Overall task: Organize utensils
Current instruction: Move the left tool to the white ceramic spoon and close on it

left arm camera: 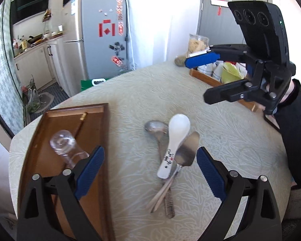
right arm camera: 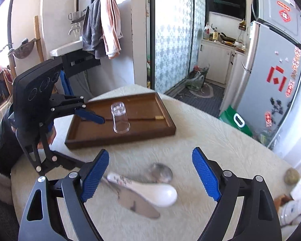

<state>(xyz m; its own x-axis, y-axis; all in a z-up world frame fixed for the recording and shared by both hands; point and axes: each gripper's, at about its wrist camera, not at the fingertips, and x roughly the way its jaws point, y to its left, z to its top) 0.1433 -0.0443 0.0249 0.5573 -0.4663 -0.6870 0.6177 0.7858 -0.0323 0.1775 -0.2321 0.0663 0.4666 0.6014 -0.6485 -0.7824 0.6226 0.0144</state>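
Your left gripper (left arm camera: 150,166) hangs wide apart over the cream tablecloth (left arm camera: 140,92), and the white ceramic spoon (left arm camera: 174,144) lies between its blue fingers, crossed over a steel spoon (left arm camera: 156,128) and a flat steel spatula (left arm camera: 187,150). Your right gripper (right arm camera: 150,172) is also spread, above the same pile. The brown wooden tray (right arm camera: 160,108) holds an upturned clear glass (right arm camera: 120,120).

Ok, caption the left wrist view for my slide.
Open left gripper above piled white spoon, metal utensils, beside wooden tray.
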